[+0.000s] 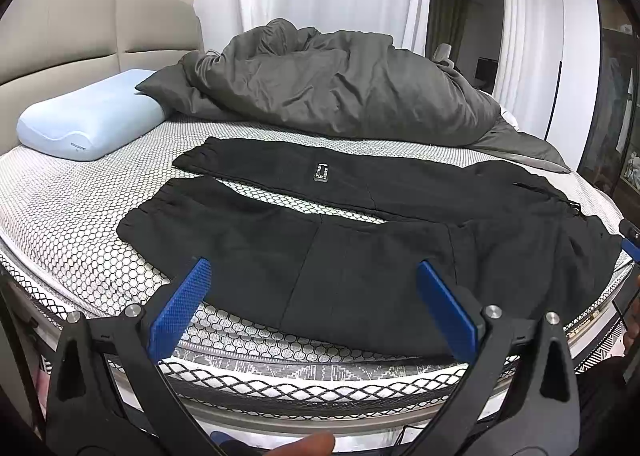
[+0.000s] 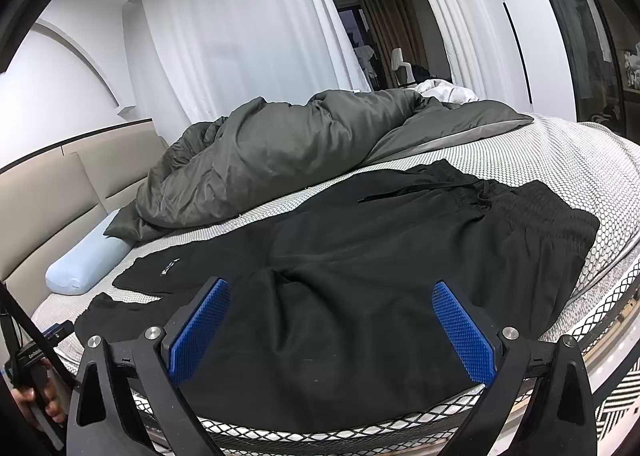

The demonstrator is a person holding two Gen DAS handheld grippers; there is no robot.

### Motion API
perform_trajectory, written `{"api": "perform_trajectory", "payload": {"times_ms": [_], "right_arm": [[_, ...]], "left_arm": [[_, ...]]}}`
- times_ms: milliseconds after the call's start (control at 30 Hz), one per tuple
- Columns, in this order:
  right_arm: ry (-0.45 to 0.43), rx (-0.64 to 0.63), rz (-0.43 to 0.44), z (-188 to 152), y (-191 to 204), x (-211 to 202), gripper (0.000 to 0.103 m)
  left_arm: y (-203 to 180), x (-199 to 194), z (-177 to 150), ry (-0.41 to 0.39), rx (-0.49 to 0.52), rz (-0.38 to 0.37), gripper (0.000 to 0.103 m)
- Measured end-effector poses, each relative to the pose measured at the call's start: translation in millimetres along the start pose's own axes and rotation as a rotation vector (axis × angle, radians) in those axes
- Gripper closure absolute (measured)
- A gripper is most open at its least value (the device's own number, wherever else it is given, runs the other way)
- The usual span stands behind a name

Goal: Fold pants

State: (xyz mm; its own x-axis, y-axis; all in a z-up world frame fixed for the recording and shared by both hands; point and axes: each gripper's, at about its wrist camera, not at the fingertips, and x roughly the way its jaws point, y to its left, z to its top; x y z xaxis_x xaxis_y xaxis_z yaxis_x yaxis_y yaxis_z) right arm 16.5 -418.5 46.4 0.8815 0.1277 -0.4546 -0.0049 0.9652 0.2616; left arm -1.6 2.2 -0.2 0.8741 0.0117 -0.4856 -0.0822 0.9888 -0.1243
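Note:
Black pants [image 1: 360, 240] lie spread flat on the bed, the two legs stretching left and the elastic waistband [image 2: 532, 208] at the right. A small label [image 1: 321, 173] shows on the far leg. My left gripper [image 1: 312, 296] is open and empty, its blue pads above the near leg by the bed's front edge. My right gripper [image 2: 332, 328] is open and empty, hovering over the seat and upper leg of the pants [image 2: 380, 256]. The tip of the right gripper shows at the right edge of the left wrist view [image 1: 630, 244].
A crumpled dark grey duvet [image 1: 340, 84] lies across the far half of the bed. A light blue pillow [image 1: 88, 124] sits at the back left by the beige headboard [image 1: 80, 36]. The mattress [image 1: 80, 216] has a honeycomb cover and a netted front edge. White curtains hang behind.

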Motion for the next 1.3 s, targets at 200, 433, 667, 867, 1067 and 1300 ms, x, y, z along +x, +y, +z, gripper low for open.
{"api": "perform_trajectory", "payload": {"times_ms": [200, 433, 667, 867, 1067, 1300], "right_arm": [[0.000, 0.001, 0.001, 0.1, -0.3, 0.3, 0.000], [-0.001, 0.001, 0.002, 0.2, -0.2, 0.3, 0.000], [-0.001, 0.002, 0.002, 0.1, -0.5, 0.2, 0.000], [0.000, 0.003, 0.003, -0.1, -0.5, 0.3, 0.000], [0.001, 0.004, 0.003, -0.2, -0.8, 0.3, 0.000], [0.000, 0.005, 0.004, -0.7, -0.1, 0.2, 0.000]], "left_arm": [[-0.6, 0.0, 0.0, 0.000, 0.003, 0.001, 0.001], [-0.6, 0.6, 0.2, -0.002, 0.005, 0.003, 0.001], [2.4, 0.1, 2.4, -0.002, -0.001, 0.001, 0.001], [3.8, 0.0, 4.8, -0.003, 0.015, 0.007, 0.001], [2.6, -0.9, 5.5, 0.000, 0.016, 0.013, 0.001], [4.2, -1.7, 5.2, -0.001, 0.012, 0.012, 0.001]]}}
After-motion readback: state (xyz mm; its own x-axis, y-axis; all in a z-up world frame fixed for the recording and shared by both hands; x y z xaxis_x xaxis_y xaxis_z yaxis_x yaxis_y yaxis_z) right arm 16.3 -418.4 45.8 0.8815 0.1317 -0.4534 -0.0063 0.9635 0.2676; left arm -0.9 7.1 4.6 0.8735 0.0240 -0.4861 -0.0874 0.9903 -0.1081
